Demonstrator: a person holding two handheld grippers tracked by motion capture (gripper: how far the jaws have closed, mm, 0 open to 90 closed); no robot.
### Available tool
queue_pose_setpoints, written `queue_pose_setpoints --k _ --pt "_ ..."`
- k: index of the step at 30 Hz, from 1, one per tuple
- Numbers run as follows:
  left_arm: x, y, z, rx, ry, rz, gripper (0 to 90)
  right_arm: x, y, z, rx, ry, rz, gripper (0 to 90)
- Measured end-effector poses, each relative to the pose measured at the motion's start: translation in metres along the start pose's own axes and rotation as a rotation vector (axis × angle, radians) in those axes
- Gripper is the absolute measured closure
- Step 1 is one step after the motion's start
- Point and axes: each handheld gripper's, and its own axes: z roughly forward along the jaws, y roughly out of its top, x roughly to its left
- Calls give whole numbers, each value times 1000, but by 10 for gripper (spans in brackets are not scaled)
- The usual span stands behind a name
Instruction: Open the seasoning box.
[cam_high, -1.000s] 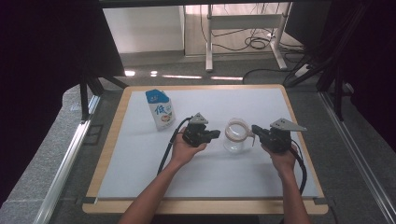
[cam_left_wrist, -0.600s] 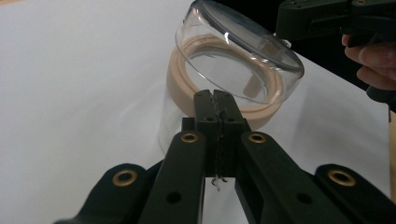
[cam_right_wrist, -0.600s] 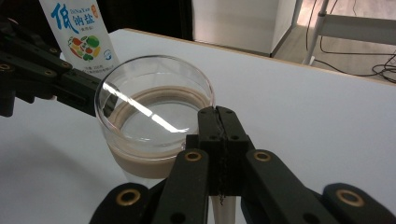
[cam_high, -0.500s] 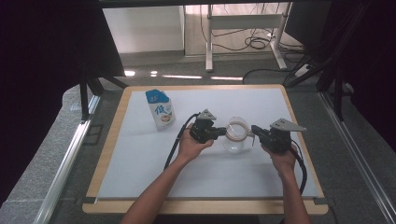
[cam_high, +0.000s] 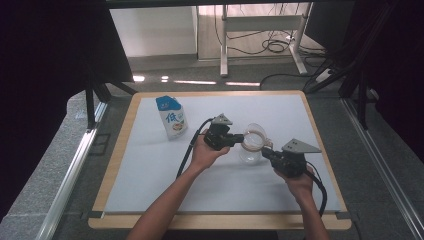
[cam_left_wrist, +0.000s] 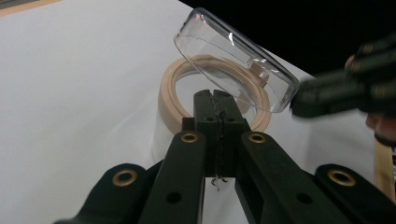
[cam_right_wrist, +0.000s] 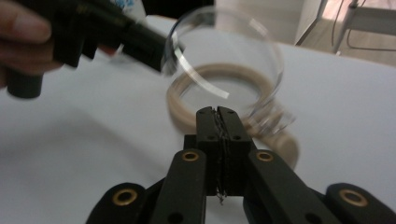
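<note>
A clear glass jar (cam_high: 251, 150) with a pale wooden rim ring (cam_left_wrist: 169, 95) stands right of centre on the white mat. Its clear lid (cam_left_wrist: 233, 58) is tilted up above the ring. My left gripper (cam_high: 239, 140) reaches in from the left, and its shut jaws (cam_left_wrist: 215, 95) end at the near edge of the ring. My right gripper (cam_high: 265, 151) comes from the right, also shut (cam_right_wrist: 217, 112), with its tip just short of the ring (cam_right_wrist: 180, 105). In each gripper view the other gripper's tip sits against the lid (cam_right_wrist: 224, 46) edge. I see nothing between either pair of jaws.
A white and blue pouch (cam_high: 171, 117) with printed characters stands at the back left of the mat (cam_high: 150, 165). The mat lies on a wood-edged board (cam_high: 112, 175). Cables trail from both grippers toward the front. Table legs and floor cables lie beyond the far edge.
My left gripper has moved right, up to the jar's rim. The lid now stands tilted above the ring. The right gripper has hardly shifted.
</note>
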Motion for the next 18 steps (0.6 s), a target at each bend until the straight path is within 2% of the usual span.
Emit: queue_pose_setpoints --k 2,3,4,5,6,7,13,18 --pt "-1 2 1 3 -5 0 900 2 -5 1 17 10 -4 826" --pt "-3 5 1 -5 -7 3 900 5 -14 6 57 21 -11 748" --pt "-4 7 1 -7 -8 10 900 6 -18 9 72 18 -13 693" --pt "-4 7 1 -7 -8 10 900 6 -18 9 72 18 -13 693" --pt "-7 12 2 -16 -11 14 900 8 -25 15 103 19 -10 590" --pt "-10 14 2 -19 -13 18 900 8 -27 16 113 15 -7 567" --pt "-22 27 9 -22 -36 51 900 15 -30 23 137 12 -19 493" --pt "-31 35 21 -6 -60 71 900 17 -31 23 144 11 -29 484"
